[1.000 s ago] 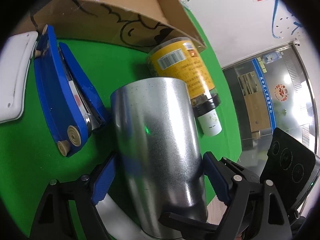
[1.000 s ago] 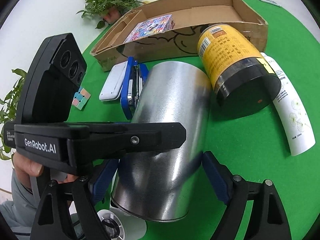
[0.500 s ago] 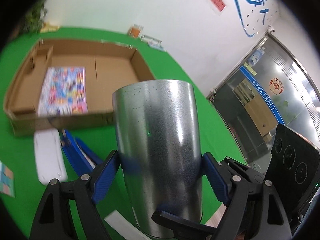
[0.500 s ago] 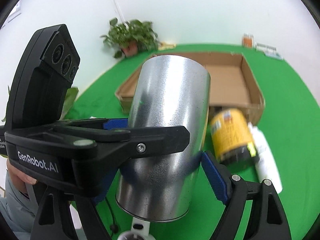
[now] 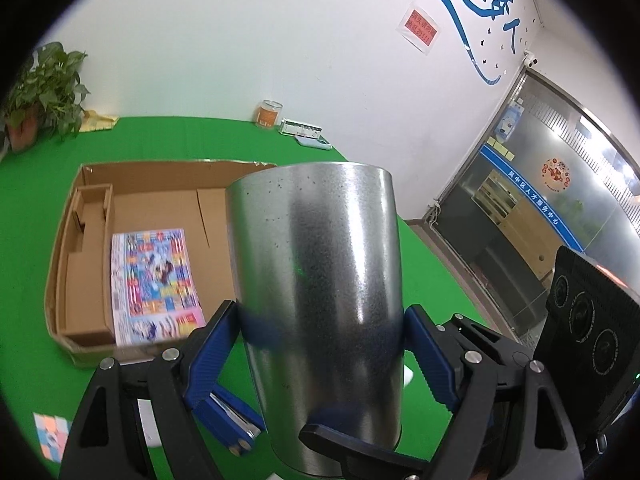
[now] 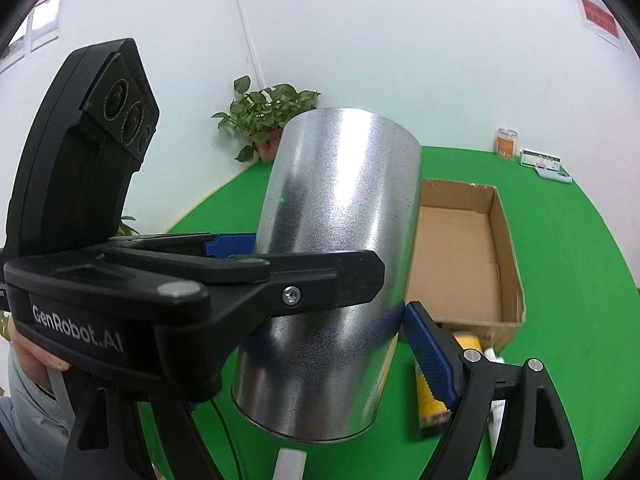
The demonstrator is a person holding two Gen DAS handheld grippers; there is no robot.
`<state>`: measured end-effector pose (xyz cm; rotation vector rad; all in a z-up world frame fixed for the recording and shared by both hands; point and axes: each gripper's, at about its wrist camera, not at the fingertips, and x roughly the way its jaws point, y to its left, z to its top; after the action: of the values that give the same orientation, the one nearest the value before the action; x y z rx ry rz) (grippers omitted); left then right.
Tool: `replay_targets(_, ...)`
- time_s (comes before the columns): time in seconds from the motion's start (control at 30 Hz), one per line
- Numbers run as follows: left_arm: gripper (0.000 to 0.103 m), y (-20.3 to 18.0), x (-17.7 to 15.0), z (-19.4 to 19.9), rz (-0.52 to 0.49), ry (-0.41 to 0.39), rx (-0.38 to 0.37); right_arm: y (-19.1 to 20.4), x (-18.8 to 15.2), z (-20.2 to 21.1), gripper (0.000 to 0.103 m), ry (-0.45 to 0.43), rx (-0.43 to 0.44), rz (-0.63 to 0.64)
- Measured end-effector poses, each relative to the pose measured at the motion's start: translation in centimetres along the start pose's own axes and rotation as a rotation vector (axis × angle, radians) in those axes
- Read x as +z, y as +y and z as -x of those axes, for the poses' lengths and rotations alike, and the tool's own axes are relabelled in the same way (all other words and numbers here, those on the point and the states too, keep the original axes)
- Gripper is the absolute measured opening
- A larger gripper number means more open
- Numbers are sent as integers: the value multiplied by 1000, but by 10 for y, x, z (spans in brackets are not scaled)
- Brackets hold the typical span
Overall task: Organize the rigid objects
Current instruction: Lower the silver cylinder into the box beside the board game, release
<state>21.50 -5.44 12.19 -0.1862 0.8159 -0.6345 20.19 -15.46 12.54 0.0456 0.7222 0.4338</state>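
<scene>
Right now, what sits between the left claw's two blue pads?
The metal cylinder, gripped upright. In the left wrist view both blue pads of the left claw press its sides, and the right claw clamps it too.

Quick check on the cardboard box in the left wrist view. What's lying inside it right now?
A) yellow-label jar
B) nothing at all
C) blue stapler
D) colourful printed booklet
D: a colourful printed booklet lies flat on the floor of the cardboard box, left of the metal can that both grippers clamp; no jar or stapler shows inside the box.
</scene>
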Motion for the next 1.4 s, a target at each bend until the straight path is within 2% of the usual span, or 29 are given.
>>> replay_targets(0.3, 83, 36, 51, -40, 52, 58, 7, -33, 60, -61, 81, 96, 23, -36)
replay_targets(0.53, 83, 76, 69, -91, 127, 162, 16, -66, 85, -130, 81, 222, 57, -70)
replay_targets(0.73, 83, 107, 52, -143, 200, 275, 10, -98, 70, -190, 81, 347, 78, -139)
replay_targets(0.9, 83, 127, 38, -172, 264, 343, -7, -118, 50, -222, 81, 411, 87, -171)
replay_targets(1.13, 83, 139, 32, -195, 278, 407, 15, -140, 36, -260, 81, 485, 100, -246)
replay_targets(1.23, 84, 149, 26, -204, 331, 445, 27, -150, 28, -268, 80, 508, 110, -279)
replay_targets(1.4, 84, 144, 29, -198, 307, 448, 71, -152, 24, -269, 80, 510, 141, -313)
